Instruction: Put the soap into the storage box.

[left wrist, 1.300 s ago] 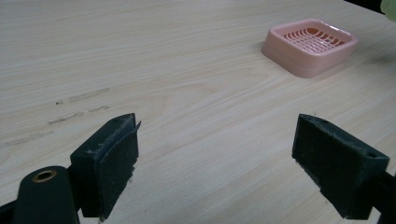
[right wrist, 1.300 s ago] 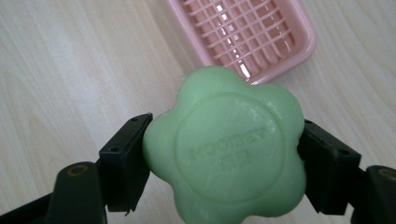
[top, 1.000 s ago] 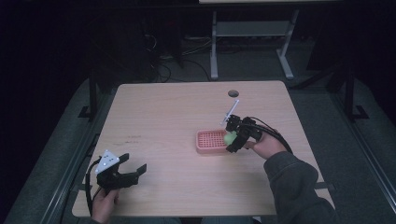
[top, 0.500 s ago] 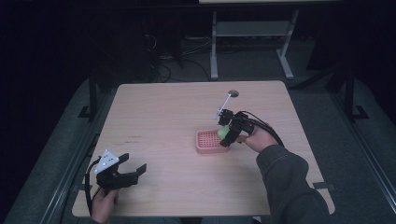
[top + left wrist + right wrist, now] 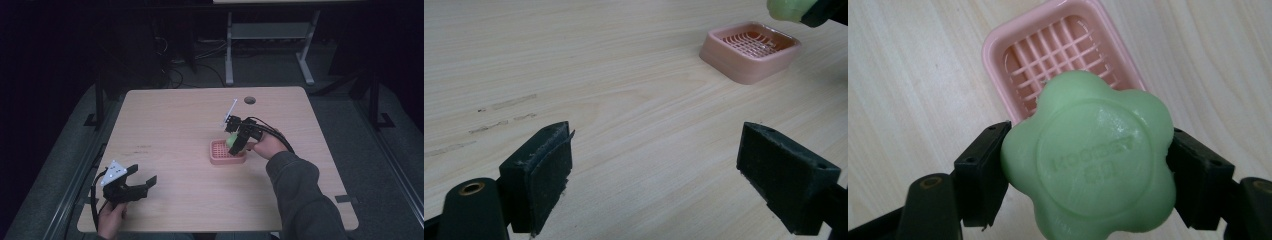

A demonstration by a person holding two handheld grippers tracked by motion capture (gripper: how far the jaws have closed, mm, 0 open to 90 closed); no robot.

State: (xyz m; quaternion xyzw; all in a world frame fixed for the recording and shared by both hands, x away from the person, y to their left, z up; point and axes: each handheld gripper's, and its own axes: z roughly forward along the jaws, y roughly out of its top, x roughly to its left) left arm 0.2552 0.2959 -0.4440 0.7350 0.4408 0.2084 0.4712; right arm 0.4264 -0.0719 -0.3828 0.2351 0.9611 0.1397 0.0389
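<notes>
A pink soap dish (image 5: 227, 152) with a slatted bottom sits right of the table's middle; it also shows as the pink soap dish (image 5: 750, 51) and the pink soap dish (image 5: 1063, 55). My right gripper (image 5: 233, 141) is shut on a green flower-shaped soap bar (image 5: 1090, 155), held just above the dish's right half. The soap (image 5: 231, 141) looks small and pale green from above, and the soap (image 5: 787, 9) peeks in at the top right. My left gripper (image 5: 142, 183) rests open near the front left corner, jaws wide apart with nothing between them, in the left gripper view (image 5: 659, 175) too.
The light wooden table (image 5: 175, 125) has a round cable hole (image 5: 249, 100) near its far edge. A white tag (image 5: 230, 112) sticks up behind the right gripper. Faint scuff marks (image 5: 504, 115) lie on the wood ahead of the left gripper. A desk frame (image 5: 265, 45) stands beyond the table.
The right gripper, still holding the soap, lifted up and back half a second ago and has now come down again over the dish. The left gripper has stayed put.
</notes>
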